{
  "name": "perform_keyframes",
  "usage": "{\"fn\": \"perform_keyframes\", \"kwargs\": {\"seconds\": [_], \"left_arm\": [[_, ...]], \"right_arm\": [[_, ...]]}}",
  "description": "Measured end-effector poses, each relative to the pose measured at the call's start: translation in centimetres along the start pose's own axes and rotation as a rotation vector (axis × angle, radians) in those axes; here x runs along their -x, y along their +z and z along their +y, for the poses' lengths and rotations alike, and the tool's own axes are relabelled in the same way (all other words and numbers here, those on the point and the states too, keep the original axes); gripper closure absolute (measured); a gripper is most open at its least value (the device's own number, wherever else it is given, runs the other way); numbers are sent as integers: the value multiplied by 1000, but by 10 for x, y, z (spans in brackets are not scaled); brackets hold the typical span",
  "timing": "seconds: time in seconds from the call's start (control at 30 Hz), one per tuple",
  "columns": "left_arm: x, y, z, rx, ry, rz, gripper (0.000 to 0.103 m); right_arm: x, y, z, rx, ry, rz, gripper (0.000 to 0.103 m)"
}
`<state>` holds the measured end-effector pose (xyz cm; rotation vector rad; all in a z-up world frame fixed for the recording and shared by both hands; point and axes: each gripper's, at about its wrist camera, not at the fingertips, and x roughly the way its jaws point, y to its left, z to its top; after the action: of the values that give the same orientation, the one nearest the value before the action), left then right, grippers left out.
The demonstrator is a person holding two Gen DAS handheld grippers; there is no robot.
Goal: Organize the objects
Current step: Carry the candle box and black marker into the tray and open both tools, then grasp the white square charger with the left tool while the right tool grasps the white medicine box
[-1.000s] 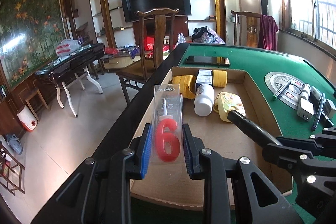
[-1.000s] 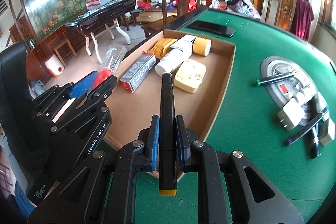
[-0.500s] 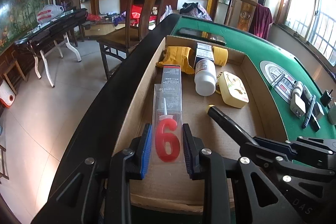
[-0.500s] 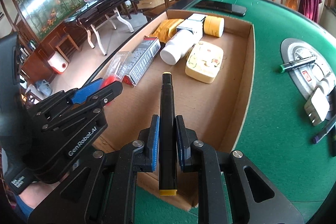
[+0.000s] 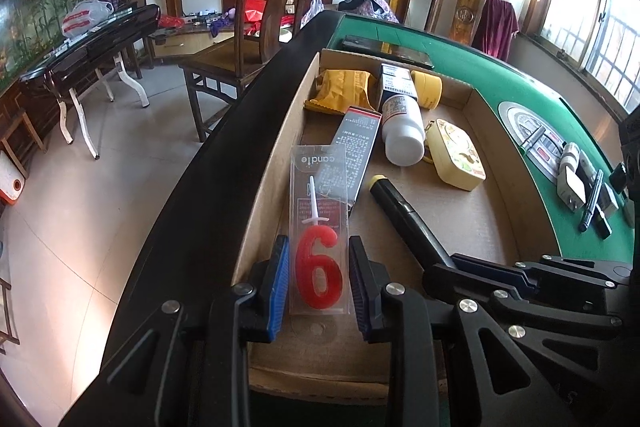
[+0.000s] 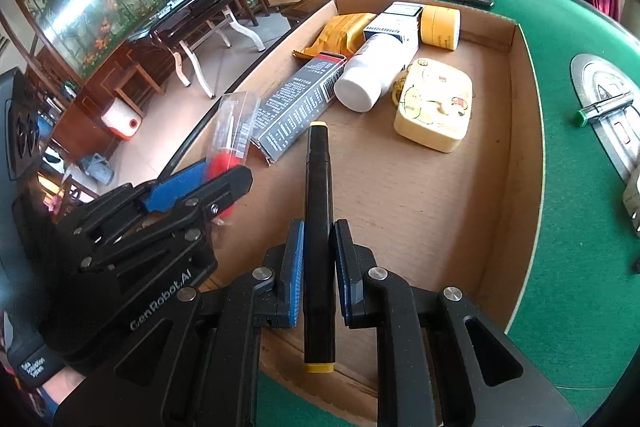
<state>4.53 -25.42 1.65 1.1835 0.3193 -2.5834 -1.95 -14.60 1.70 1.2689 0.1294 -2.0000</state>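
Note:
A clear candle packet (image 5: 320,183) with a red "6" candle sits between the blue pads of my left gripper (image 5: 319,283), which is shut on it. The packet hangs over the near left part of the cardboard box (image 5: 460,223), overlapping a grey carton (image 5: 356,143). My right gripper (image 6: 318,259) is shut on a black marker (image 6: 318,163) with yellow ends, pointing into the box (image 6: 420,195). In the right wrist view, the left gripper (image 6: 200,183) and candle packet (image 6: 232,131) lie just left of the marker. The marker (image 5: 400,207) slants in from the right in the left wrist view.
The box also holds a white bottle (image 5: 402,131), a yellow case (image 5: 454,155), a yellow pouch (image 5: 344,87), a yellow roll (image 5: 428,89) and a small white carton (image 5: 394,81). A charger (image 5: 570,183) and pens lie on the green felt at right. A dark phone (image 5: 388,49) lies behind the box.
Both grippers have tipped downward and sunk toward the box. The candle packet now overlaps the grey carton and the marker tip is lower inside the box. Both grips are unchanged.

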Motion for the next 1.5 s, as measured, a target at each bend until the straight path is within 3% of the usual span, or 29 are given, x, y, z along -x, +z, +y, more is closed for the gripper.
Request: {"fn": "perform_keyframes", "kwargs": {"seconds": [0.3, 0.43, 0.67, 0.83, 1.23, 1.43, 1.5], "left_arm": [[1, -2, 1, 4, -6, 43, 73], [4, -3, 0, 8, -5, 48, 65], [22, -2, -2, 22, -5, 15, 54], [39, 4, -11, 20, -24, -29, 52], [46, 6, -104, -156, -108, -40, 51], [30, 18, -168, -247, -222, -17, 45], [21, 26, -192, -277, -266, -3, 42]], "right_arm": [[-7, 1, -4, -22, 83, 0, 88], [-7, -2, -3, -15, 94, 9, 87], [-2, -7, 0, 14, 84, 8, 87], [22, -9, -11, -2, 79, -58, 87], [86, -21, -124, -196, 8, -204, 88], [150, -29, -216, -324, -127, -362, 87], [177, -38, -253, -368, -256, -440, 77]]}}
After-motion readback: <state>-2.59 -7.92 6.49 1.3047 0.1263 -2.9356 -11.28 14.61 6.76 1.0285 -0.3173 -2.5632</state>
